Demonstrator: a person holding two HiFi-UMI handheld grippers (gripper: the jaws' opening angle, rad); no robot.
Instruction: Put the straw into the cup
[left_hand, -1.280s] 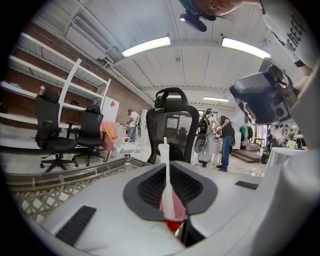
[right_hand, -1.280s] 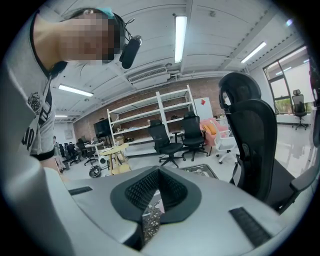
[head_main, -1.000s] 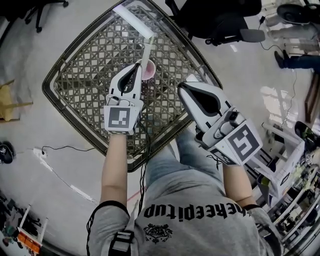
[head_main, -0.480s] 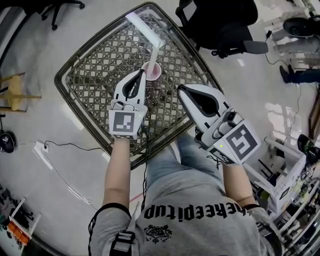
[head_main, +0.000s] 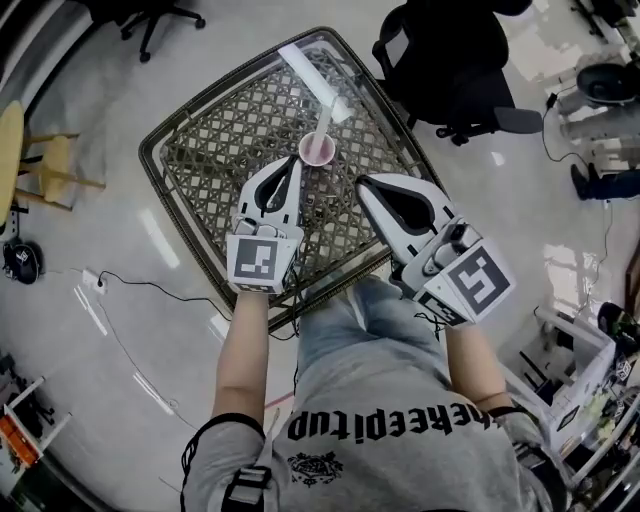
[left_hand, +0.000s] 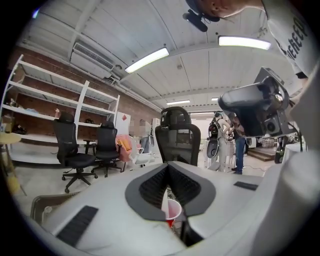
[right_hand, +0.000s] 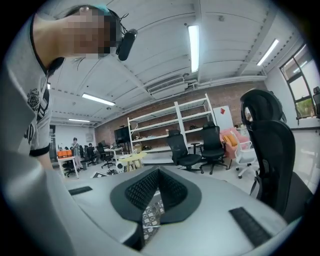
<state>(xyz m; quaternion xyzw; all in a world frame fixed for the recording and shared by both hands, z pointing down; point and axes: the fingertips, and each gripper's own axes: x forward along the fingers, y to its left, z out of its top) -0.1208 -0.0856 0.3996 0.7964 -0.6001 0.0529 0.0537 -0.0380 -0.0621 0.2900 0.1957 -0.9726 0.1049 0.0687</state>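
Observation:
A pink cup (head_main: 318, 149) stands on the glass-topped lattice table (head_main: 215, 135). A white straw (head_main: 324, 122) stands in it and leans away from me. My left gripper (head_main: 290, 160) is shut and holds nothing, its tip a short way to the near left of the cup and apart from it. In the left gripper view (left_hand: 168, 167) the cup (left_hand: 173, 211) and the straw (left_hand: 165, 202) show through the gap below the closed tips. My right gripper (head_main: 363, 182) is shut and empty at the near right of the cup; the right gripper view (right_hand: 158, 172) shows only lattice beneath it.
A bright strip of light (head_main: 312, 68) reflects on the glass near the table's far corner. A black office chair (head_main: 450, 60) stands just beyond the far right edge. A wooden stool (head_main: 55, 170) and a floor cable (head_main: 130, 290) lie at the left.
The left gripper held the straw over the cup, set it in and let go. It has since drawn back toward me. The right gripper stayed put.

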